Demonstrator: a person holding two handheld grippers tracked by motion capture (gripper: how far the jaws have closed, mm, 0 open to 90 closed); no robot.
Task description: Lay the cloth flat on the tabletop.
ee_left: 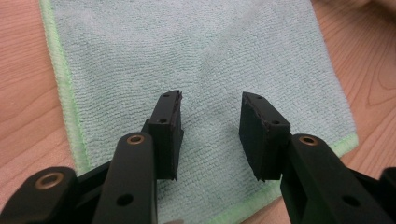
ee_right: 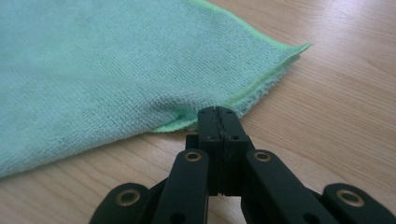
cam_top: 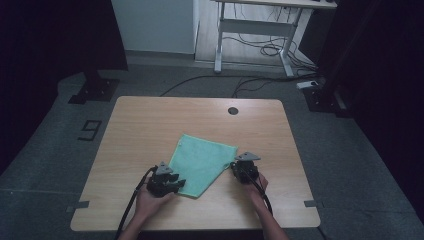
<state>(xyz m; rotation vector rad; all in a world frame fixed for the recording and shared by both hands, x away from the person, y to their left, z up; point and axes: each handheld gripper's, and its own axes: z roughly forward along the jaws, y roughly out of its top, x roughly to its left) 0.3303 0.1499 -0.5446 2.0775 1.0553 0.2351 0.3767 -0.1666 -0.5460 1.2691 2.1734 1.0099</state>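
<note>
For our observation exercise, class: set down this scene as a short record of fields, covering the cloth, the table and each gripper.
cloth: green cloth, folded, lying flat on the table
table: wooden table, a dark round hole near its far edge
left gripper: left gripper over the cloth's near end, jaws apart, nothing between the pads
right gripper: right gripper at the cloth's edge near a corner, jaws together; whether cloth is pinched cannot be told

Fuzzy green terry cloth (ee_left: 196,60), smooth pale wood-grain table (cam_top: 150,120), matt black plastic claw (ee_right: 218,114)
</note>
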